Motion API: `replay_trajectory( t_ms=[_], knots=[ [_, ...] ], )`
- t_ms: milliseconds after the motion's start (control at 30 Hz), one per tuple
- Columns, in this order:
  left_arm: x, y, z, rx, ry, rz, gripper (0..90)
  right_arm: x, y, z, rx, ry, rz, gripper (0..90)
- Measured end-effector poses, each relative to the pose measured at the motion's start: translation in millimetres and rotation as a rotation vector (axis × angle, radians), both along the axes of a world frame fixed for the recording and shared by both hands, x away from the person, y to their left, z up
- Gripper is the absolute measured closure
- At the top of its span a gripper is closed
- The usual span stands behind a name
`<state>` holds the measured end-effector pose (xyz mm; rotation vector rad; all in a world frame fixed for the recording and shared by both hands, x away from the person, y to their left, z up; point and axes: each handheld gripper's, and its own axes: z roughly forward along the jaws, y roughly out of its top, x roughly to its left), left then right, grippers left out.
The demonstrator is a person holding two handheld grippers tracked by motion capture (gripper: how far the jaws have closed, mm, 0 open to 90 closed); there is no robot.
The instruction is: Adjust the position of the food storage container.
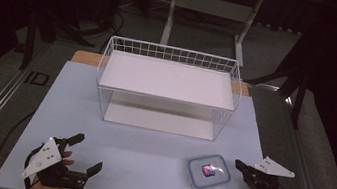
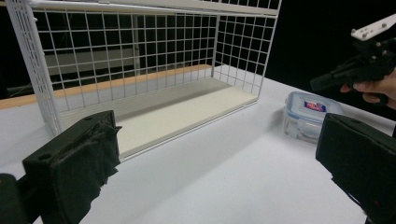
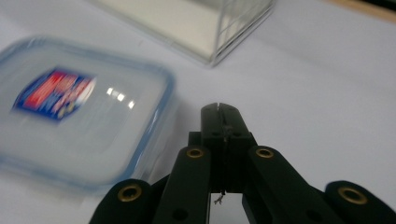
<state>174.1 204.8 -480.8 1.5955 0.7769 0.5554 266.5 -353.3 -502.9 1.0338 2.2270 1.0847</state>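
Right tool [image 1: 239,164] pinched fully shut on nothing, tip just beside the plastic container [image 1: 208,171], while left tool [image 1: 88,152] gapes wide, empty.

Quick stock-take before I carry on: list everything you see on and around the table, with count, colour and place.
wire rack: one, white, two white shelves, at the far middle of the table.
food container: one, clear with a blue-rimmed lid and a red and blue label, near right of the table, just left of the right gripper.
table: one, pale blue-white top with a wooden strip along the far edge.
desk frame: one, white, on the floor behind the table.
left gripper: one, black with a grey plate, near left of the table, jaws open, nothing between them.
right gripper: one, black with a grey plate, near right, jaws shut on nothing, tips beside the container.
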Motion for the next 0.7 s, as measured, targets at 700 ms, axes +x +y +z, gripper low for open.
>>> replay_trajectory(
  t_ms=[700],
  knots=[
    [0.8,-0.8,-0.5,0.006,-0.003,-0.004,0.3,-17.1,12.0,-20.9,0.01,0.187,0.165,90.0]
  ],
)
